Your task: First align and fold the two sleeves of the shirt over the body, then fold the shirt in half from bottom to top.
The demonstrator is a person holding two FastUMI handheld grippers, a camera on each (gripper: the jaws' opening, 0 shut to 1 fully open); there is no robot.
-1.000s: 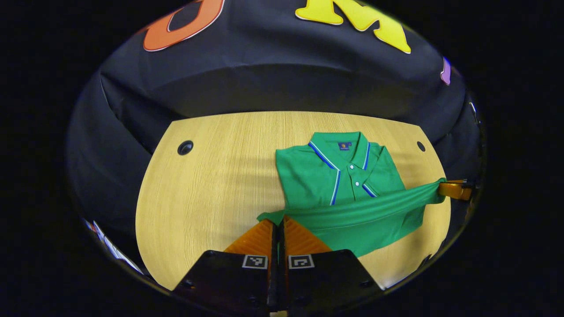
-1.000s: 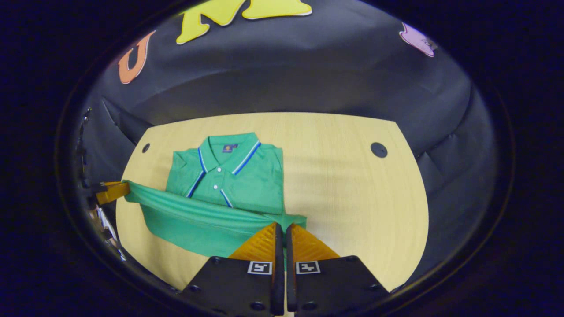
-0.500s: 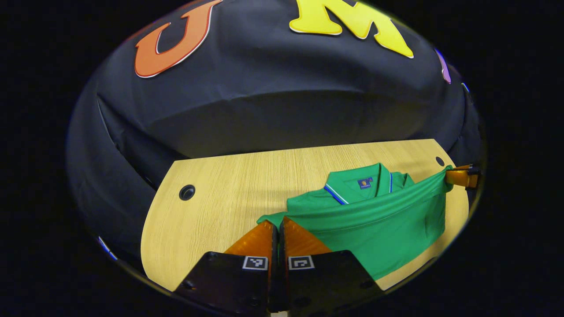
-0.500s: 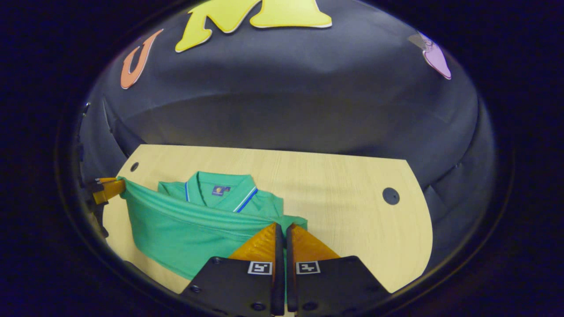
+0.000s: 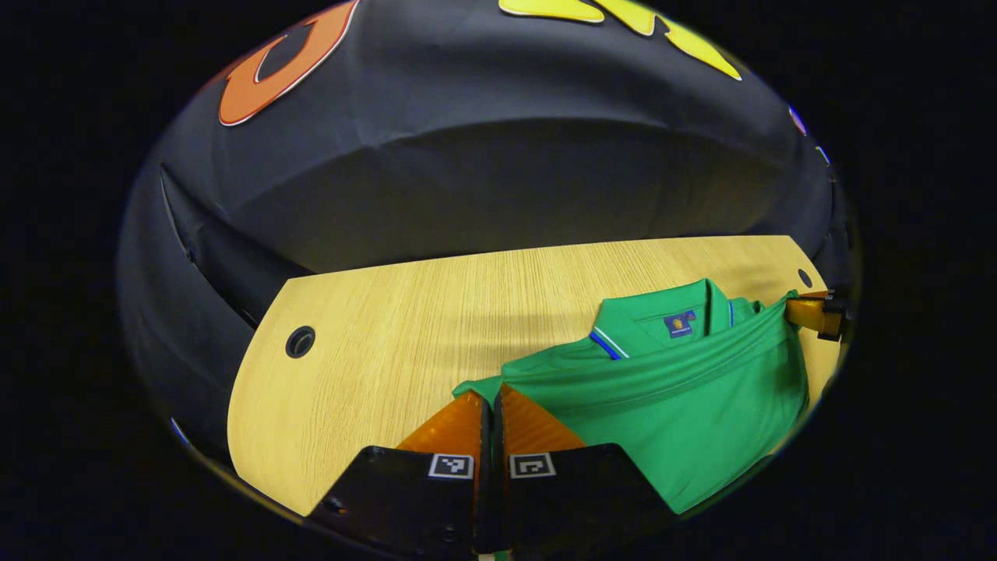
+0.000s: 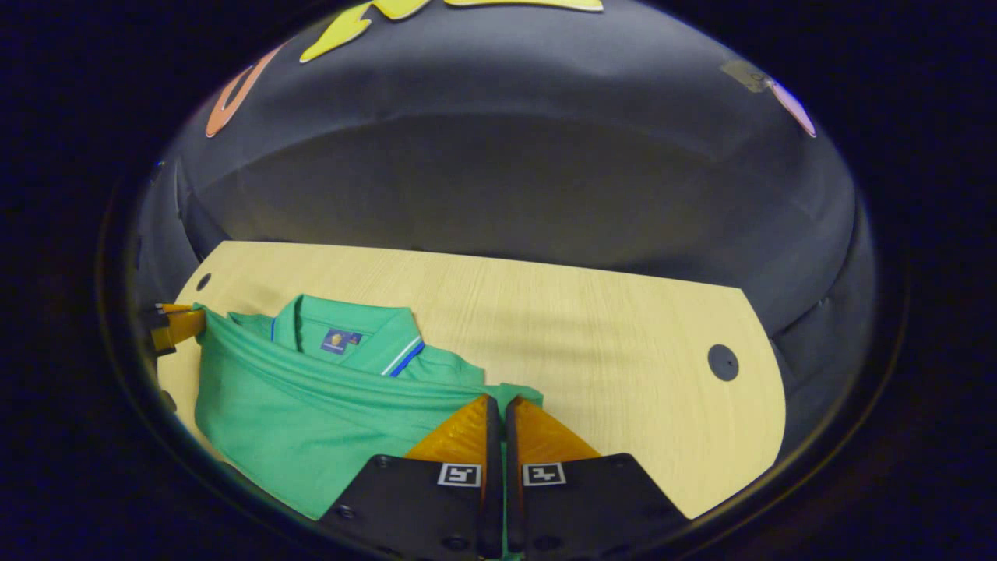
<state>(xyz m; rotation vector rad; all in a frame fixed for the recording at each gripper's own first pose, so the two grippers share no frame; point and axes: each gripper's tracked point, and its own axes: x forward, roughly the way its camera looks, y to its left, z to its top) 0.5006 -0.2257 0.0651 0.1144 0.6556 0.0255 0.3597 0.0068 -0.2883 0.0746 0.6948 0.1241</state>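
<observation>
Your left gripper (image 5: 491, 397) is clamped on the left corner of the green shirt's (image 5: 685, 413) bottom hem, its two fingers pressed together with cloth pinched between them. From that corner the hem runs taut across to your right gripper (image 6: 498, 401), which is clamped the same way on the other corner. In the left gripper view you can see the right gripper at the far right edge, holding its end of the hem. The shirt lies on the wooden table (image 5: 405, 327), its lower half lifted and drawn up over the body so that the hem sits just below the collar (image 6: 343, 339). The collar with its striped edge and neck label peeks out above the hem. To the right of the shirt, in the right gripper view, the table has a round hole (image 6: 722, 362) near its far right corner
</observation>
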